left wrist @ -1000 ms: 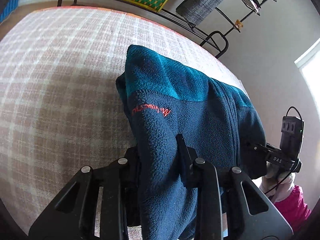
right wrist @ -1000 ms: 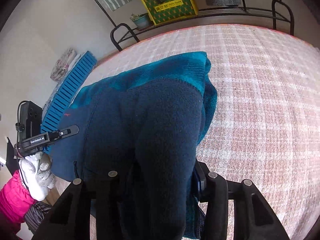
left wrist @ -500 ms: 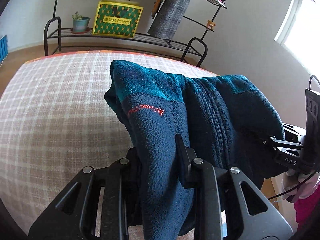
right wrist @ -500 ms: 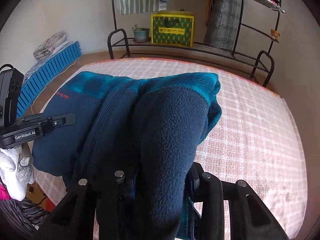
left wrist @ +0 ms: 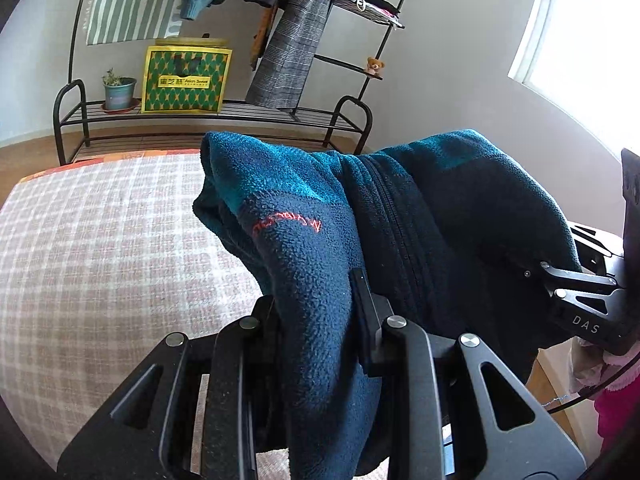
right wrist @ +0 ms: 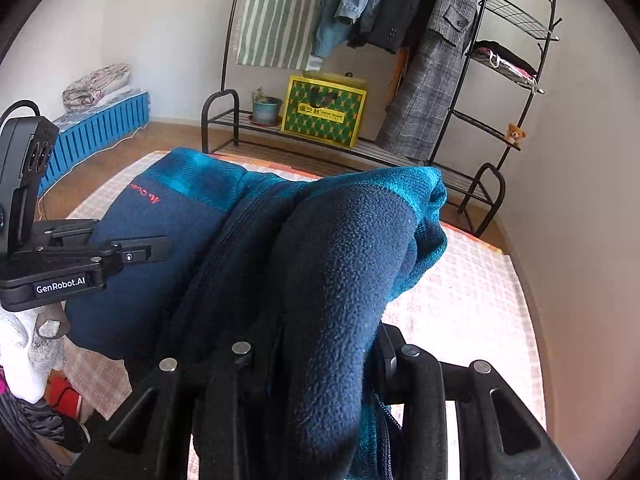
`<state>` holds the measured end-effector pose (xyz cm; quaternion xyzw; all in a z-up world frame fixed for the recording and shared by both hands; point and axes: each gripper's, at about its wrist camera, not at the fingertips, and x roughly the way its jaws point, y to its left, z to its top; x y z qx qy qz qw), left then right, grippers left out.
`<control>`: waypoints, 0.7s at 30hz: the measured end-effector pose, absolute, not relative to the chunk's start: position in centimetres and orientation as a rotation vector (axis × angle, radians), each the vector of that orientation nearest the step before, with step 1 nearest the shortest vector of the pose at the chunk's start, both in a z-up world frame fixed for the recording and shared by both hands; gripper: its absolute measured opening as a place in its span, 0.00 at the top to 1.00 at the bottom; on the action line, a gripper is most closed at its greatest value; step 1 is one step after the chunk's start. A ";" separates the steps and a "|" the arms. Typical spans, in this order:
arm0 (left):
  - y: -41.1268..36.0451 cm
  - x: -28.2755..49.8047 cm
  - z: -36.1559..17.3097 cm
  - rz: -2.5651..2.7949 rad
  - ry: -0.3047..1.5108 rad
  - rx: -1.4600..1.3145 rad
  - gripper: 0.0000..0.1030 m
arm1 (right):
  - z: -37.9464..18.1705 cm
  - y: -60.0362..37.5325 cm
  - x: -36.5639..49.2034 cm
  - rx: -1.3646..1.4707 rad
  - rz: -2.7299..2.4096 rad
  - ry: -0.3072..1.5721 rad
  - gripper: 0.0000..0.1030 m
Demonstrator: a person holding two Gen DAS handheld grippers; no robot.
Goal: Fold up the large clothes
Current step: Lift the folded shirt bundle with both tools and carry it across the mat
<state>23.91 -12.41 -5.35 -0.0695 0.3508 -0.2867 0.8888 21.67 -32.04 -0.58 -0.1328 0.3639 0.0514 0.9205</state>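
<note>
1. The wide surface covered in a pink-and-white checked cloth (left wrist: 100,248) lies below and ahead of both grippers; whether it is a bed or a bench cannot be told. It runs bare toward the black metal clothes rack (right wrist: 480,184) at its far edge, so there is open room ahead for laying cloth down.

2. The dark navy fleece jacket with a teal yoke and a small red chest logo (left wrist: 312,248) hangs raised off that surface, draped between the two grippers. Its long axis runs side to side from one gripper to the other, the zip line roughly midway, and a folded teal edge juts forward toward the rack.

3. The left gripper (left wrist: 316,312) holds a thick bunch of fleece on the logo side, jaws narrow and pressed on the cloth.

4. The right gripper (right wrist: 328,356) holds the other side, a rounded roll of navy fleece filling its jaws, which are narrowing on it.

5. The coming move likely turns on the jacket lying forward of both jaws and above the checked cloth: each hand is equally near its own side, so lowering both together would spread it evenly.

6. The near edge of the surface sits close under the grippers, and slack cloth could slip over it.
</note>
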 end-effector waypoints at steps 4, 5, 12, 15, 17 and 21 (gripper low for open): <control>-15.7 25.3 -5.1 -0.626 0.720 -0.116 0.76 | -0.1 -34.0 22.5 -0.287 0.075 0.735 0.67; -16.7 25.8 -5.1 -0.633 0.719 -0.109 0.76 | -0.1 -34.5 22.7 -0.290 0.067 0.734 0.67; -23.8 30.5 -6.0 -0.685 0.729 -0.073 0.76 | -0.9 -40.4 25.9 -0.277 0.015 0.742 0.67; -27.5 32.9 -6.6 -0.711 0.743 -0.051 0.76 | -1.9 -43.8 28.0 -0.256 -0.009 0.764 0.67; -30.1 34.7 -7.0 -0.727 0.751 -0.044 0.76 | -2.5 -46.1 29.4 -0.247 -0.024 0.775 0.67; -35.4 38.4 -7.7 -0.764 0.764 -0.049 0.76 | -3.5 -50.8 32.3 -0.218 -0.075 0.791 0.68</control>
